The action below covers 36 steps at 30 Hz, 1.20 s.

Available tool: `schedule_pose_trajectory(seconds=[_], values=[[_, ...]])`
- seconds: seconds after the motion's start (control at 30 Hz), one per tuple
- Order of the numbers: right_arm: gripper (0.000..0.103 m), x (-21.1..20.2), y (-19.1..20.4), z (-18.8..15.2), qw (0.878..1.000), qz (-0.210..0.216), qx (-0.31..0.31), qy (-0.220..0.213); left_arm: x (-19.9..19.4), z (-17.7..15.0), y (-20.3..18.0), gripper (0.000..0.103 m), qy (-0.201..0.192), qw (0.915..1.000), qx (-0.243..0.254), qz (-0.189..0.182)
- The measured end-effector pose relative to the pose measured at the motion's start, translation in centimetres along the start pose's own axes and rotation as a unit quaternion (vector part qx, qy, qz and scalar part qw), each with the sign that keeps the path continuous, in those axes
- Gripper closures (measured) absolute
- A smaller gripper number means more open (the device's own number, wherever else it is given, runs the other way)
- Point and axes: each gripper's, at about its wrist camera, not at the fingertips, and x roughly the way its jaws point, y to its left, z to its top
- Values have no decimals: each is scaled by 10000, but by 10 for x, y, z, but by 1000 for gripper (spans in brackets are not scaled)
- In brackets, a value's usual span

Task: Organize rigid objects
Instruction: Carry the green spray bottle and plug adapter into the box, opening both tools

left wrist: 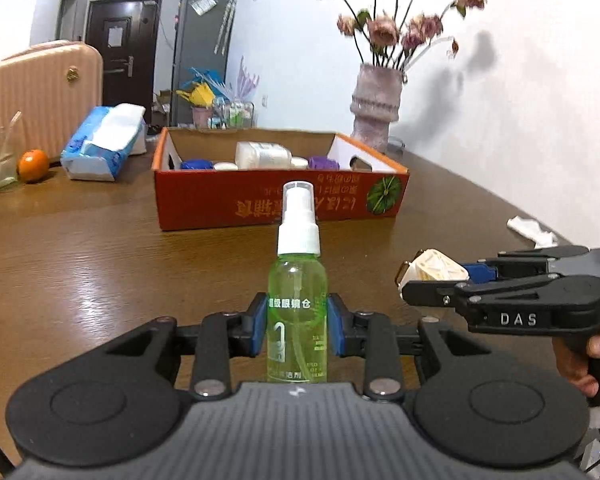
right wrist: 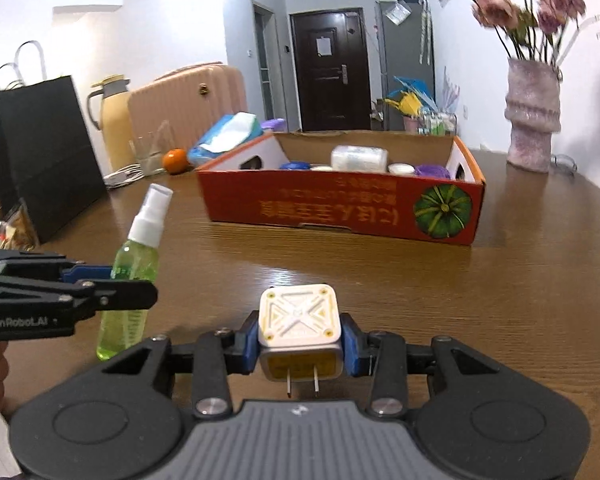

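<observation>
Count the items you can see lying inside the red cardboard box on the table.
5: in the red cardboard box, left to right, a blue lid, a small white piece, a clear white jar, a white round lid, a purple lid. More may be hidden behind the wall.

Brown wood-grain table [left wrist: 100, 264] fills foreground, glossy with light glare. White walls [left wrist: 520, 100] behind. Dark brown door [right wrist: 330, 68] at far end of room, paper sheet stuck on it. Grey tall fridge [left wrist: 202, 52] beside door. Pink ribbed suitcase [left wrist: 40, 88] at table's left. Pale textured vase [right wrist: 532, 116] with dried pink flowers [left wrist: 396, 20] near right wall. Black paper bags [right wrist: 48, 152] far left.
</observation>
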Motion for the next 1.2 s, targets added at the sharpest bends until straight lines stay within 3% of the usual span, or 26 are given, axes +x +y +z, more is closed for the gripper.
schedule_pose_trajectory(seconds=[0.23,0.4,0.53,0.6,0.8,0.97,1.2], values=[[64,-28,29,4,9996,25,-164,-247,-41,1,2,72,-437,9990,-100,-21],[64,-35,31,5,9994,-27,-172,-297,-42,4,7,72,-398,9989,-249,-1],[64,-31,25,13,9981,-410,-273,-361,-36,22,10,72,-598,9982,5,56],[64,-26,18,23,9981,-372,-275,-406,-29,40,10,72,-815,9958,367,175],[64,10,-11,70,9974,-340,-205,-608,23,107,20,72,-930,9903,974,338],[64,61,-42,115,9986,-309,5,-426,88,153,27,72,-783,9862,1388,448],[64,128,-77,153,9987,-447,154,-169,173,179,37,72,-333,9852,1662,238]])
